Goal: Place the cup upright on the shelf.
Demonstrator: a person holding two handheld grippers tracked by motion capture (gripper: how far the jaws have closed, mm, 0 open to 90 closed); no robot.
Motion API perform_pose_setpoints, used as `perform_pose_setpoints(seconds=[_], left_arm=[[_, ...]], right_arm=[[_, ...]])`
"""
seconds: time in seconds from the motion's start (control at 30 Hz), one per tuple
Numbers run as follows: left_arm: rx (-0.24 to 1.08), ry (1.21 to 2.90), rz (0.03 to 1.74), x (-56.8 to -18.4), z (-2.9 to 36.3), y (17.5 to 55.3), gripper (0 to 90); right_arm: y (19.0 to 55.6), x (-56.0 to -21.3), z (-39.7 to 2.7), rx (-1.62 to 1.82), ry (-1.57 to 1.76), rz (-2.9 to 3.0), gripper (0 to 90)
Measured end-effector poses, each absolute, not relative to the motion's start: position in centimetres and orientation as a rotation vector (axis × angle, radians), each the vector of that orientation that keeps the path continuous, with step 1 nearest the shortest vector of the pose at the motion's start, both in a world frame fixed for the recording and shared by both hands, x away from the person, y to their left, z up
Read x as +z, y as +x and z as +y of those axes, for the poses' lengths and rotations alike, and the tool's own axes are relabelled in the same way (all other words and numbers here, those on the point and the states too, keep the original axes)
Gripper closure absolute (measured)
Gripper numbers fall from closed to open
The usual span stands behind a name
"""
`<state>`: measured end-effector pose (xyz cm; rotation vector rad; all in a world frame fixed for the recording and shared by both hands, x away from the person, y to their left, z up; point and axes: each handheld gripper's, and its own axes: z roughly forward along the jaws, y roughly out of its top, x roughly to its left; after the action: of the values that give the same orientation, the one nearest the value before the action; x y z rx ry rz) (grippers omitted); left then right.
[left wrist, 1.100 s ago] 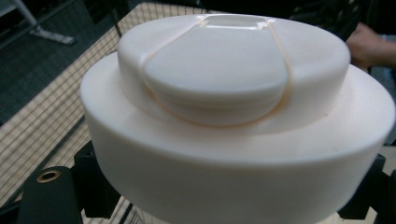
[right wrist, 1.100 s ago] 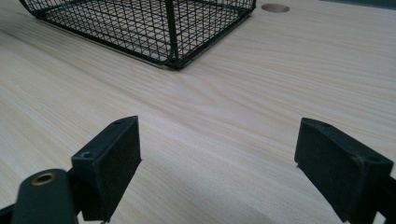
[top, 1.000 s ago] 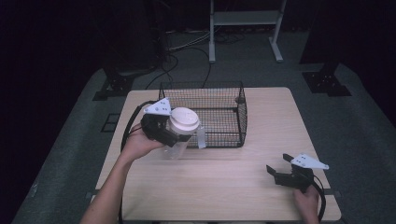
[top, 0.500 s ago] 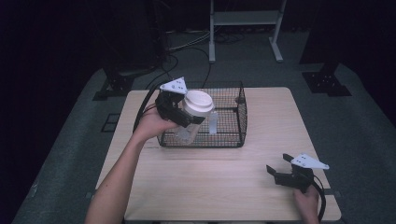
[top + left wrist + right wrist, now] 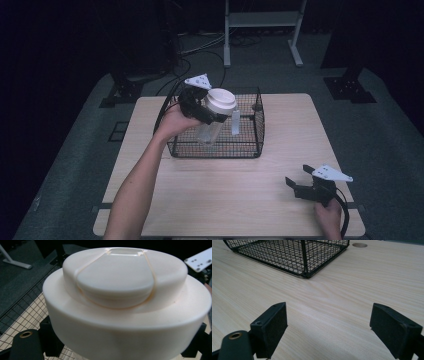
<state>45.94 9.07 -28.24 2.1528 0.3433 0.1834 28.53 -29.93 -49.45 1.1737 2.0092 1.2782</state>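
A clear plastic bottle (image 5: 210, 131) with a wide cream lid (image 5: 221, 100) hangs over the black wire basket (image 5: 250, 145), its lower part inside the basket's left half. My left gripper (image 5: 207, 114) is shut on the bottle just under the lid. In the left gripper view the cream lid (image 5: 125, 300) is close up, with the black jaws at either side beneath it. My right gripper (image 5: 299, 184) rests open on the table near the front right corner, nothing between its pads (image 5: 272, 326).
The wire basket (image 5: 294, 255) stands at the back centre of the light wooden table (image 5: 235, 190). A round hole (image 5: 359, 245) is in the tabletop beyond the basket. Dark floor, cables and a white stand leg (image 5: 260, 20) lie behind the table.
My left gripper carried the bottle from the basket's front left up and over its rim to above its inside. The right gripper stayed still.
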Motion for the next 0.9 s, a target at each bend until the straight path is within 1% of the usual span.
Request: perform_pose_setpoints(seconds=[0.63,0.9], left_arm=[[0.191,2.116,0.428,-29.7,7.9,49.9,15.1],[0.193,2.115,0.45,-31.1,7.2,51.0,15.1]], right_arm=[[28.5,-49.4,-30.0,1.289,1.177,2.009,13.5],[28.5,-49.4,-30.0,1.295,1.172,2.004,13.5]])
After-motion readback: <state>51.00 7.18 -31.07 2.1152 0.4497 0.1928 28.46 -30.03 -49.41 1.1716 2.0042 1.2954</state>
